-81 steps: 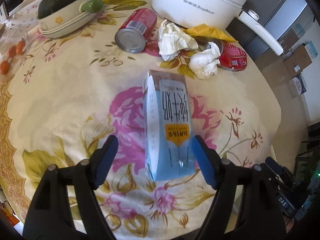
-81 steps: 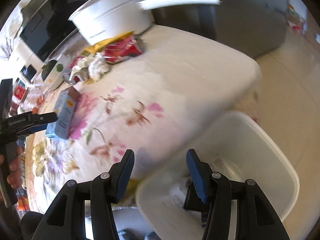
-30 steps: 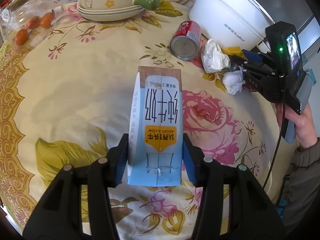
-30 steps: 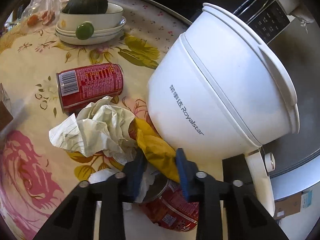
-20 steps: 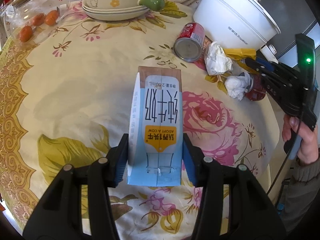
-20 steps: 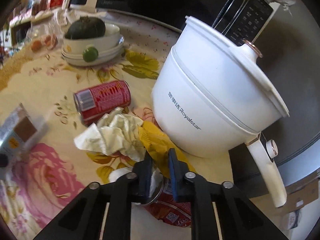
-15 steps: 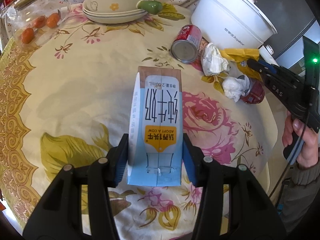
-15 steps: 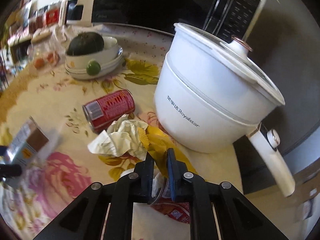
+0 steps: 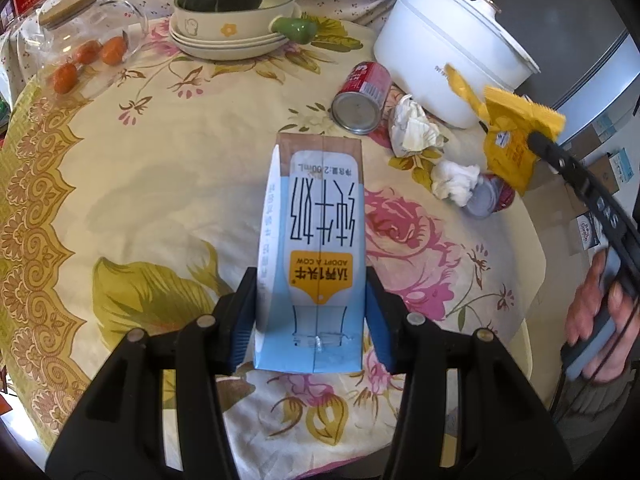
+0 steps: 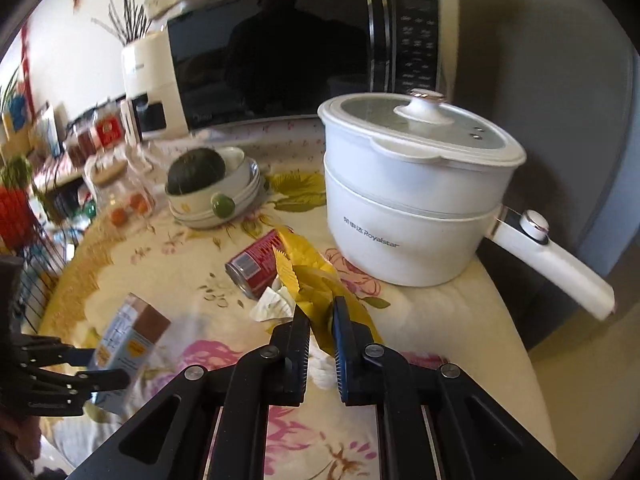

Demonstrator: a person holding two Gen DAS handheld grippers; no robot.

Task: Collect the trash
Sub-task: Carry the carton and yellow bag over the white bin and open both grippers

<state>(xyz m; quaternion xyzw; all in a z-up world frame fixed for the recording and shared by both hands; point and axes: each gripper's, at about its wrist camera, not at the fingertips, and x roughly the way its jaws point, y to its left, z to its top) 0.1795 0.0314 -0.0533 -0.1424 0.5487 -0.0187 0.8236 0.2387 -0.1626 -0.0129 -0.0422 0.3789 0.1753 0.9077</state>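
My left gripper (image 9: pixel 311 312) is shut on a blue and white milk carton (image 9: pixel 316 248), held above the floral tablecloth (image 9: pixel 160 184). My right gripper (image 10: pixel 321 320) is shut on a yellow snack wrapper (image 10: pixel 316 284), lifted off the table; the wrapper also shows in the left wrist view (image 9: pixel 508 136). Left on the table are a red can (image 9: pixel 362 98) on its side, a second red can (image 9: pixel 490 200), and two crumpled tissues (image 9: pixel 414 128) (image 9: pixel 454 184). The carton shows in the right wrist view (image 10: pixel 128 340).
A white electric pot (image 9: pixel 452 60) with a long handle (image 10: pixel 552 256) stands at the table's far right. Stacked bowls with a dark squash (image 9: pixel 232 20) and a glass jar with small tomatoes (image 9: pixel 80 44) stand at the back. A microwave (image 10: pixel 296 56) sits behind the table.
My left gripper closed on the milk carton and lifted it. My right gripper came to the yellow wrapper, closed on it and raised it off the table, away from the pot.
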